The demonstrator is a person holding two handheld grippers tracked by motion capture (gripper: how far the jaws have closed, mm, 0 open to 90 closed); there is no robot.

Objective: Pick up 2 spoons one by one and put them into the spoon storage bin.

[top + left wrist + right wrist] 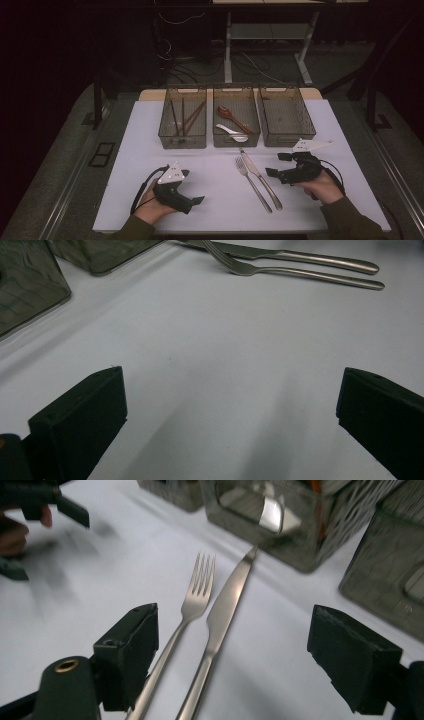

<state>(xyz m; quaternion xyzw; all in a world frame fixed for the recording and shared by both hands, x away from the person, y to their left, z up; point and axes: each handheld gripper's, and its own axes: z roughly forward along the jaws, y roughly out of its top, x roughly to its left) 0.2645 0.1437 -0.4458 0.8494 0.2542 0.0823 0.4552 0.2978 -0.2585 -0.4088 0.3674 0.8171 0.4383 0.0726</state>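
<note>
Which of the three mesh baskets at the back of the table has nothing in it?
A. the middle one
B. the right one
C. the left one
B: the right basket shows a bare mesh floor, while the left basket holds chopsticks and the middle basket holds spoons.

Steel fork (252,183) beside knife (261,179), flat.

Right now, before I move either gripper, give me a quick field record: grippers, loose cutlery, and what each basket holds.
left gripper: open, holding nothing, resting low over the white mat
right gripper: open, holding nothing, jaws aimed at the cutlery
fork: on the mat, tines toward the baskets
knife: on the mat, right of the fork, side by side
left basket: chopsticks
middle basket: red spoon, white spoon
right basket: looks empty
</note>
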